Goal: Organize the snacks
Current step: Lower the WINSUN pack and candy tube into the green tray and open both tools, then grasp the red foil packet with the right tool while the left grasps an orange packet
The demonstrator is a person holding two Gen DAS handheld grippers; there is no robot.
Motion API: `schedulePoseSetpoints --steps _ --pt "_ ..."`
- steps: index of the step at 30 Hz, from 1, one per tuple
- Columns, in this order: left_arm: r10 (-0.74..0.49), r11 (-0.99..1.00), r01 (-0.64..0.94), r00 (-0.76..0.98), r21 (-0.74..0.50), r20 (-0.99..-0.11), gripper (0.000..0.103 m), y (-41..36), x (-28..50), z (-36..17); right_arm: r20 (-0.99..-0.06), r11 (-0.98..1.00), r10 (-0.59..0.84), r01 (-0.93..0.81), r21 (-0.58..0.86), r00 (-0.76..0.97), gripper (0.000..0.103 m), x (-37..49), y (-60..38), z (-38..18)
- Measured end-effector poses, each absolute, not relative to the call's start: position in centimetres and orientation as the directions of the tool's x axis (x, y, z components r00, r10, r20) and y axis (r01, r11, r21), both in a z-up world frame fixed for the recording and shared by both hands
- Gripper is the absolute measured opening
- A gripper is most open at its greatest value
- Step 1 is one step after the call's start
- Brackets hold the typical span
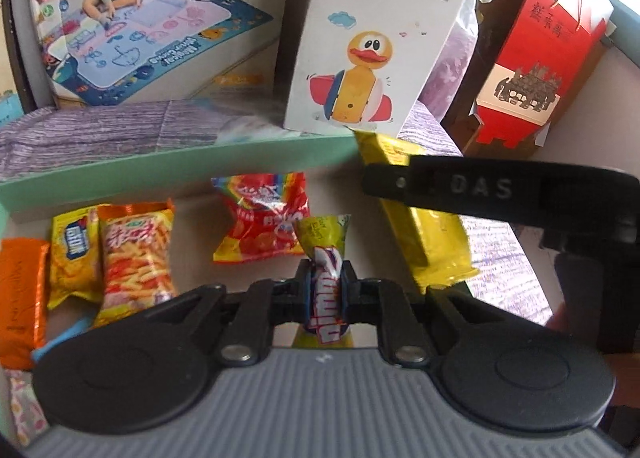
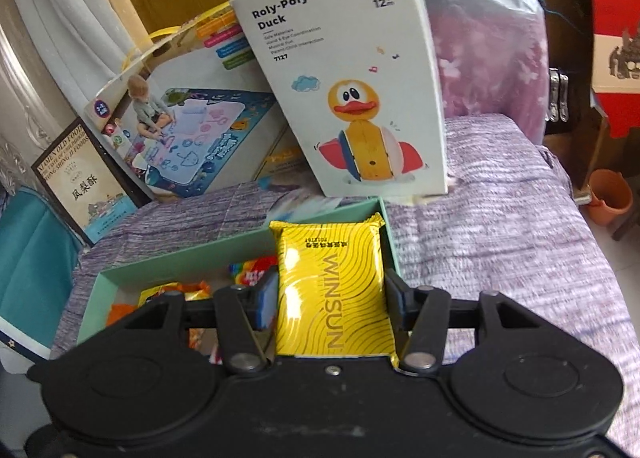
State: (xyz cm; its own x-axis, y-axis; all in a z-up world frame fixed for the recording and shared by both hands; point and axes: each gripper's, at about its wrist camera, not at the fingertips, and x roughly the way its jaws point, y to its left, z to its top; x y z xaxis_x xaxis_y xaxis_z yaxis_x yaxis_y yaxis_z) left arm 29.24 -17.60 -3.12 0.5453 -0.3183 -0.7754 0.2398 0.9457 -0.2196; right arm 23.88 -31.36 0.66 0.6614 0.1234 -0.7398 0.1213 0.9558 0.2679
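1. Left wrist view: the left gripper (image 1: pixel 326 278) is clamped on a twisted candy wrapper (image 1: pixel 325 282), held upright above the green tray (image 1: pixel 180 174).
2. In the tray lie a red candy bag (image 1: pixel 262 218), a fries-print snack bag (image 1: pixel 134 254), a yellow snack pouch (image 1: pixel 74 258) and an orange packet (image 1: pixel 20 298).
3. The right gripper (image 2: pixel 332 298) pinches a yellow WINSUN packet (image 2: pixel 332 286) over the tray's right end.
4. A Roly-Poly Duck box (image 2: pixel 352 98) stands behind the tray on the purple cloth (image 2: pixel 500 238).

Both wrist views close, sharing green tray (image 1: pixel 160 174)
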Motion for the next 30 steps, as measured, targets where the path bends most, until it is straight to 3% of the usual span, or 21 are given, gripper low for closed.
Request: schedulePoseSetpoints --steps 2,3,4,7,12,16,30 --pt "-0.308 0.949 0.231 0.554 -0.213 -0.773 0.035 -18.0 29.7 -3.4 -0.739 0.958 0.120 0.119 0.262 0.663 0.063 24.7 -31.1 0.4" --pt "-0.301 0.952 0.227 0.556 -0.206 -0.775 0.067 -18.1 29.8 -3.5 -0.738 0.958 0.115 0.121 0.259 0.665 0.071 24.9 -31.1 0.4" --pt "-0.287 0.956 0.219 0.568 -0.194 -0.771 0.077 -18.2 29.8 -3.5 -0.731 0.958 0.111 0.123 0.258 0.673 0.078 24.9 -31.1 0.5" --pt "-0.281 0.957 0.224 0.583 -0.181 -0.762 0.089 -18.1 29.4 -3.3 -0.719 0.957 0.113 0.119 0.264 0.686 0.088 24.4 -31.1 0.7" --pt "-0.287 0.956 0.223 0.569 -0.192 -0.770 0.096 -17.6 28.9 -3.0 -0.709 0.957 0.102 0.127 0.262 0.698 0.103 22.8 -31.2 1.5" --pt "-0.277 0.958 0.222 0.577 -0.179 -0.768 0.101 -16.9 27.5 -2.2 -0.708 0.959 0.096 0.127 0.255 0.699 0.103 21.1 -31.2 2.4" --pt "-0.284 0.951 0.263 0.551 -0.160 -0.785 0.103 -14.9 19.5 -0.4 -0.730 0.945 0.107 0.158 0.285 0.675 0.103 12.3 -31.0 4.2"
